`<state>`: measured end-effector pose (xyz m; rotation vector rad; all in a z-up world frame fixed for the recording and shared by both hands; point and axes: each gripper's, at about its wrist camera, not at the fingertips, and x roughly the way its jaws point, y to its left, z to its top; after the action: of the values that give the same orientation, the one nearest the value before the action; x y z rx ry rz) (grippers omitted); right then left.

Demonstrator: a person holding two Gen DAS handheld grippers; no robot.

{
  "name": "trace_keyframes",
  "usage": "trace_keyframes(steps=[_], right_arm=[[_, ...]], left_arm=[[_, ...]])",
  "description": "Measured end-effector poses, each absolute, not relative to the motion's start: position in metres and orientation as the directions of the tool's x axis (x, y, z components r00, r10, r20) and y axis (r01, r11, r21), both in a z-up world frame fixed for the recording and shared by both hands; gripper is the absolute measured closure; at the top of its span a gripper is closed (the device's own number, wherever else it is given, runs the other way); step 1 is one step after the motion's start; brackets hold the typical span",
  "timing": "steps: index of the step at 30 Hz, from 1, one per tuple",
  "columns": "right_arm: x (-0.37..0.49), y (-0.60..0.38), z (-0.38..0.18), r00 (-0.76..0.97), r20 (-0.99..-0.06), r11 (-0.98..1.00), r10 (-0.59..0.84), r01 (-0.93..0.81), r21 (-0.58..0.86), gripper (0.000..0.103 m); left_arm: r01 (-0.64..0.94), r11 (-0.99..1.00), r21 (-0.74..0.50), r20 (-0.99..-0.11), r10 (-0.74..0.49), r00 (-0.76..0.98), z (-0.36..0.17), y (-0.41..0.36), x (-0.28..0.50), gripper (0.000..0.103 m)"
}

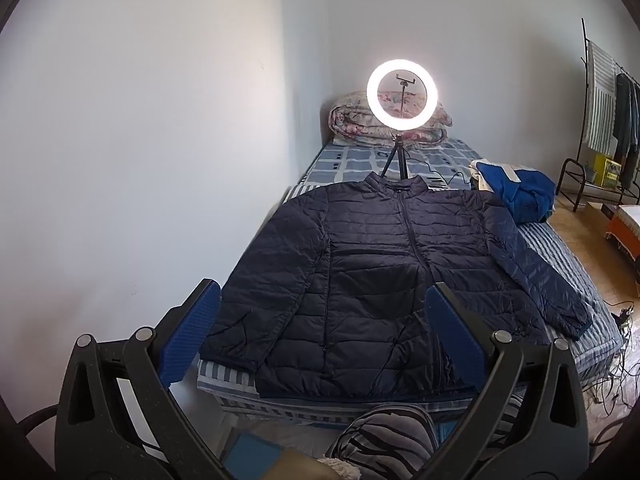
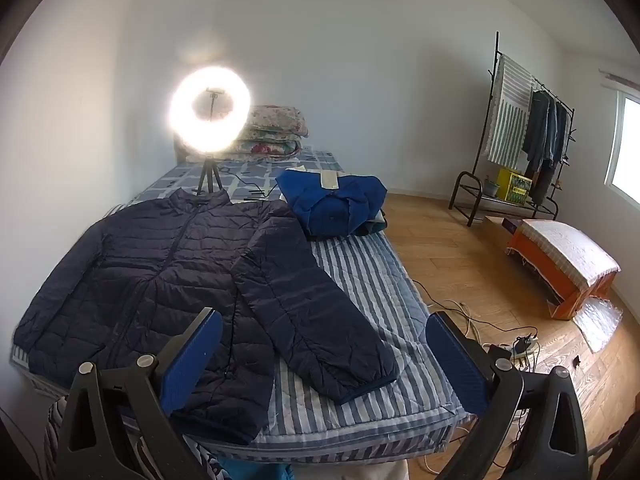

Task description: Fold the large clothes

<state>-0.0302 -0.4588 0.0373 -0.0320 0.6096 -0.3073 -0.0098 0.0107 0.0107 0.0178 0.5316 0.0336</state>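
Navy jacket [image 1: 384, 256] flat, zipped, on bed [image 2: 372, 280], near end. No legible writing/labels. Left gripper [image 1: 322, 336] & right gripper [image 2: 324, 364]: fingers wide, empty, above near edge.

Striped bedding [image 2: 360, 280] beside jacket [image 2: 160, 272] lies bare; ring light [image 2: 210, 114] blocks behind

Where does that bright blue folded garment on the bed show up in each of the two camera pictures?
Left wrist view: the bright blue folded garment lies at right of centre, past the dark navy quilted jacket's sleeve.
Right wrist view: the garment lies just above centre.
Shared landmark: the glowing ring light on its tripod.
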Motion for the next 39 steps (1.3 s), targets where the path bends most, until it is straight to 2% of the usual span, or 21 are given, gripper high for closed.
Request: trace_keyframes(steps=[39], right_arm=[[-0.0299,-0.4588,0.0374,0.775,-0.563,0.955,-0.288,0.272,-0.114,0.000]], left_arm=[[-0.025,0.999,0.030,-0.503,0.036,0.863,0.0129,0.0058,-0.0095,0.000]])
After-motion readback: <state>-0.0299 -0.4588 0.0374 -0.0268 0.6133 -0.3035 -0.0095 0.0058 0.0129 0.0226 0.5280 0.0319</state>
